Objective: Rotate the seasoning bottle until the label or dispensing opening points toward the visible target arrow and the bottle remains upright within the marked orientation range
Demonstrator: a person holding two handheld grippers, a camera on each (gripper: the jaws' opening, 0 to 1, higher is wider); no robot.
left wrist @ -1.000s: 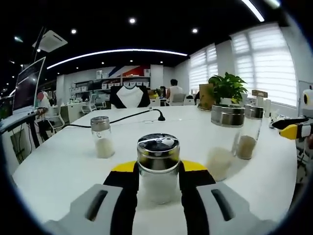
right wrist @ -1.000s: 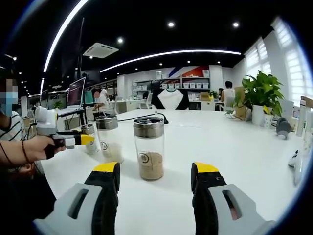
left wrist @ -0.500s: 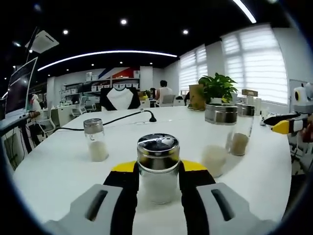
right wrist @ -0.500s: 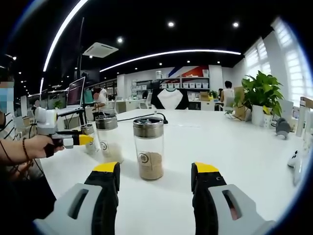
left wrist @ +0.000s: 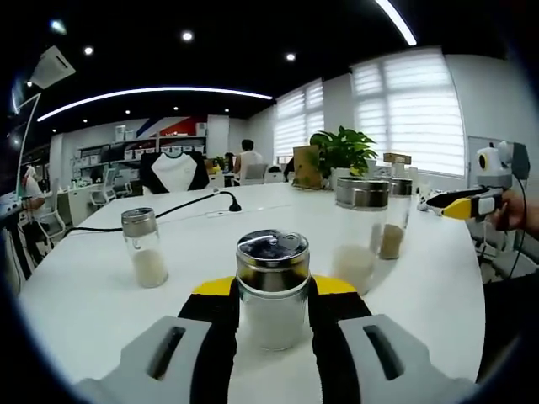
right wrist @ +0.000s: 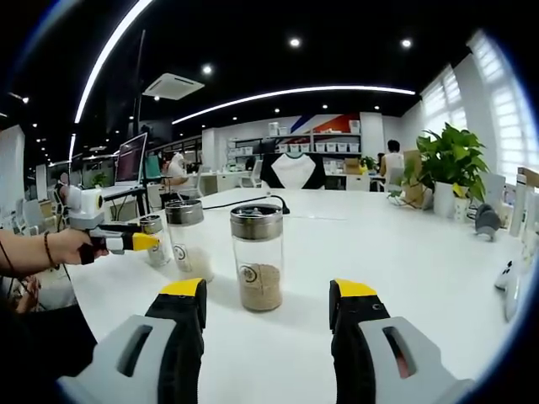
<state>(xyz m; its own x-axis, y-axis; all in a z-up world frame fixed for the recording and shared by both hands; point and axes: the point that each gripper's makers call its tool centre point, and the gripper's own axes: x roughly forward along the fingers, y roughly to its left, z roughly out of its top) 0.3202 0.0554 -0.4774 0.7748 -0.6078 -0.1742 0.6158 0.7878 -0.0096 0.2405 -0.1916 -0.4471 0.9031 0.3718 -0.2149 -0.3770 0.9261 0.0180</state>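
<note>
— The left gripper (left wrist: 271, 316) has swung round; its seasoning bottle (left wrist: 271, 286) stays clamped upright on the white table (left wrist: 438, 286).
— Right gripper (right wrist: 268, 307) gapes wide behind a logo-stamped jar (right wrist: 258, 257); logo unreadable.

I can read no text; the glass jar (right wrist: 257, 258) carries only a small round emblem, too small to read.

Left gripper (left wrist: 271, 313) jaws squeeze a small glass bottle (left wrist: 272, 290) w/ shiny metal lid, white stuff inside, standing upright on white table (left wrist: 101, 303). Small jar (left wrist: 143, 248) on the left, apart. Two taller jars (left wrist: 358, 231) on the right, close together. Right gripper (left wrist: 467, 202) far right, a hand holding it. Black cable (left wrist: 152, 216) and plant (left wrist: 341, 151) at back.
</note>
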